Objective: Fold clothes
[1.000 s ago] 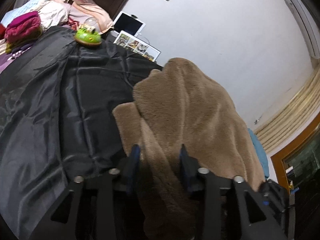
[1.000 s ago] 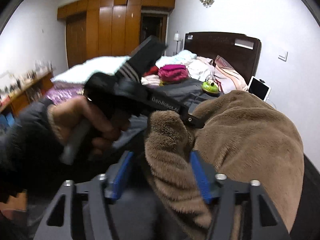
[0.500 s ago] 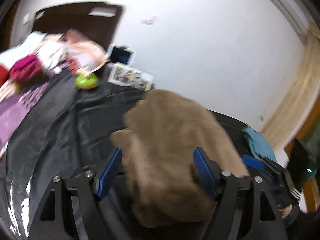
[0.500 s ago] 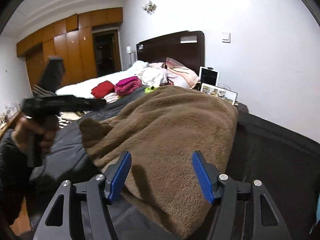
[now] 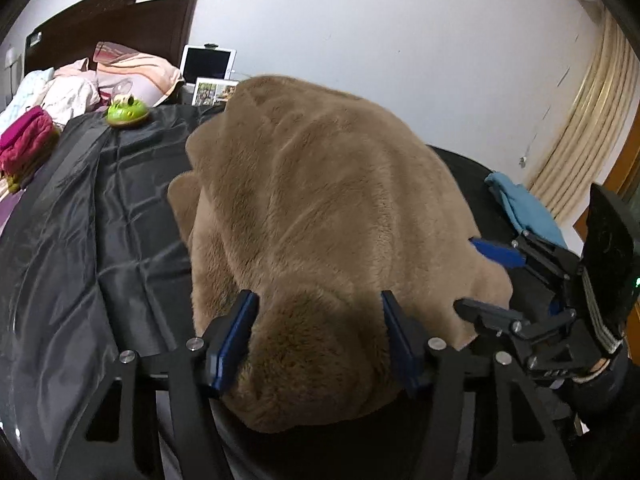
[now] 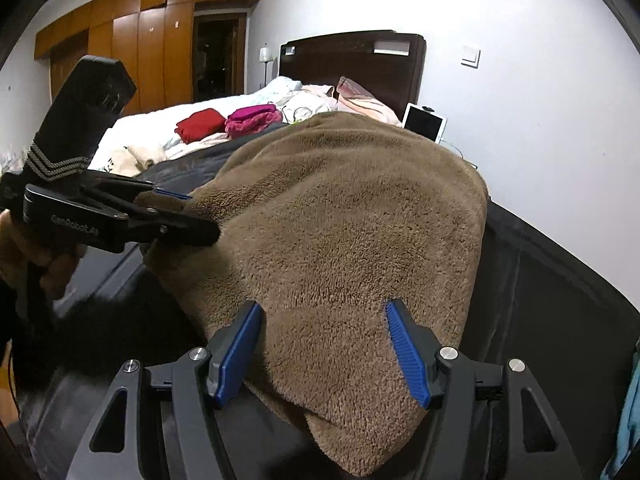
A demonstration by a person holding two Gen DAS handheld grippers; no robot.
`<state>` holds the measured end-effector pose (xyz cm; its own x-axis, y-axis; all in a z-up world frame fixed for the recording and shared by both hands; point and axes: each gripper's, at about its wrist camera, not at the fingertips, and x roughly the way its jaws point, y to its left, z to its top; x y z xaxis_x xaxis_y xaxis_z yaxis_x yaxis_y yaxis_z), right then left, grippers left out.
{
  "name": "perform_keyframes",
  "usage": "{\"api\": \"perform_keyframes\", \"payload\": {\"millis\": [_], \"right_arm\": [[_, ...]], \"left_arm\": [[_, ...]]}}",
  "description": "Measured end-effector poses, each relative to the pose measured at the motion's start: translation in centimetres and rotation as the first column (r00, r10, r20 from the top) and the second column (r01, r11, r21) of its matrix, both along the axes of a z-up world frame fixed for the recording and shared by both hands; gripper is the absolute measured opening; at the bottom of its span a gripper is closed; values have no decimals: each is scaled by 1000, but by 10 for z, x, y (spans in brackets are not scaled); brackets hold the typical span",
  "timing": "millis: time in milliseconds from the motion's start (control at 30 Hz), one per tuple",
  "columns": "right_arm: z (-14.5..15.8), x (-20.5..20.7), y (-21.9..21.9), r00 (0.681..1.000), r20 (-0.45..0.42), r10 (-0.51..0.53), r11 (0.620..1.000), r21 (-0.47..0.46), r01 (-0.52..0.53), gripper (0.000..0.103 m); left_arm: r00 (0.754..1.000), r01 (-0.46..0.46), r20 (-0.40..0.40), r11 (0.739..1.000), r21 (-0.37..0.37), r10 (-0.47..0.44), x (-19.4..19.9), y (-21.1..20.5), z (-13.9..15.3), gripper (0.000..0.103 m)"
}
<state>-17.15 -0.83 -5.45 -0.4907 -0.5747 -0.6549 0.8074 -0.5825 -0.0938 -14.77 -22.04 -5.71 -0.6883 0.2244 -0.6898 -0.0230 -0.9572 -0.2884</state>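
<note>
A brown fleece garment (image 5: pixel 328 208) lies heaped on a black sheet (image 5: pixel 80 240) over the bed. The left hand-held gripper (image 5: pixel 320 332), jaws just narrowing, and right hand-held gripper (image 6: pixel 324 344) both straddle its near edge, parted, not pinching.

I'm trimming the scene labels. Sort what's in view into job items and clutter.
Part of the job:
brown fleece garment
left gripper
right gripper

Just lying about:
green toy
tablet
photo frame
magenta folded clothes
red folded garment
blue cloth

A fuzzy brown garment (image 5: pixel 328 216) lies bunched on the dark sheet (image 5: pixel 100 208).
</note>
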Motion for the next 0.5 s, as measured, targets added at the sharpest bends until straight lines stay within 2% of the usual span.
{"api": "perform_keyframes", "payload": {"millis": [167,267,333,400,500], "right_arm": [[-1,-4,4,999,32,16,999,-34,-15,67],[9,-14,14,992,115,43,992,-122,-29,76],[20,-24,28,985,167,41,979,-204,-6,87],[30,-36,44,982,191,3,963,-265,49,91],[37,-61,60,968,244,-57,945,-298,131,92]], "left_arm": [[1000,1,-9,1000,19,-1,4,-3,-4,65],[1000,6,-8,999,37,-6,3,-6,-2,66],[1000,8,-6,997,81,-7,4,-13,3,74],[1000,-7,-14,992,128,9,1,-22,11,82],[999,-42,-21,985,166,47,-1,-31,22,89]]}}
